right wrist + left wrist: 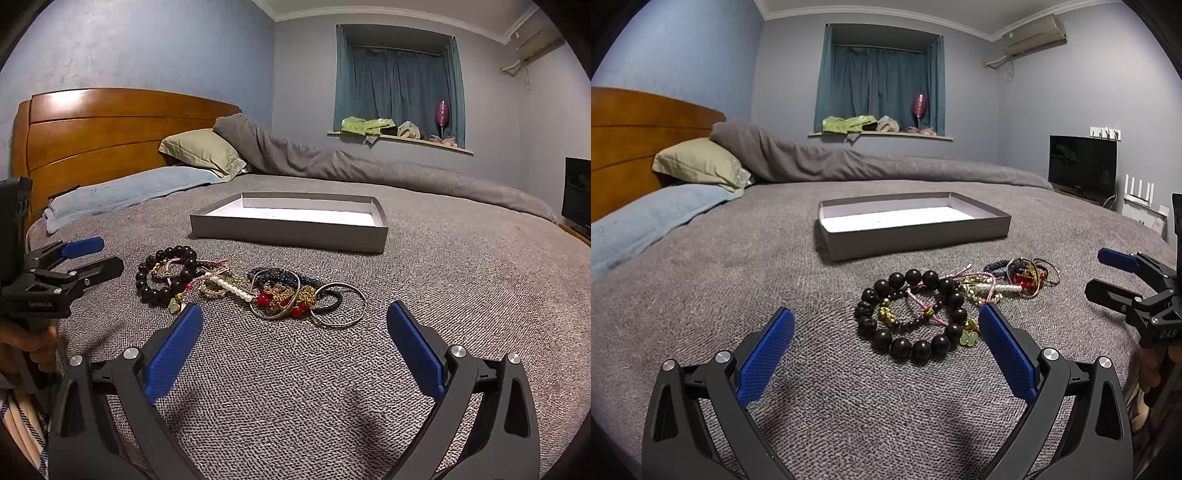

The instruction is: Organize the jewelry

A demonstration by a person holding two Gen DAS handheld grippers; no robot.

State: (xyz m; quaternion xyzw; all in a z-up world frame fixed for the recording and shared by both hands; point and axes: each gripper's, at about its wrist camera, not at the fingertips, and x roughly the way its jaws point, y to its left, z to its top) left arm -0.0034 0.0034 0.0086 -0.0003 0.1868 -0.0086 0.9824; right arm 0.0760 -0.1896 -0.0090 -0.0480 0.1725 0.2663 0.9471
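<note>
A pile of jewelry lies on the grey bed cover. A dark beaded bracelet [882, 338] [142, 286] is at its left. A white pearl strand [231, 288], red beads [263, 298] and silver bangles [341, 306] lie to its right. An open grey box [916, 236] [288, 230] with a white inside sits behind the pile. My left gripper [886, 325] is open, just short of the beaded bracelet; it also shows in the right wrist view [99, 254]. My right gripper [295, 321] is open, near the bangles; it also shows in the left wrist view [1104, 271].
The bed cover [738, 280] spreads wide around the pile. Pillows [698, 162] and a rolled grey duvet [886, 162] lie at the far side by the wooden headboard [110, 133]. A TV [1082, 164] stands at the right wall.
</note>
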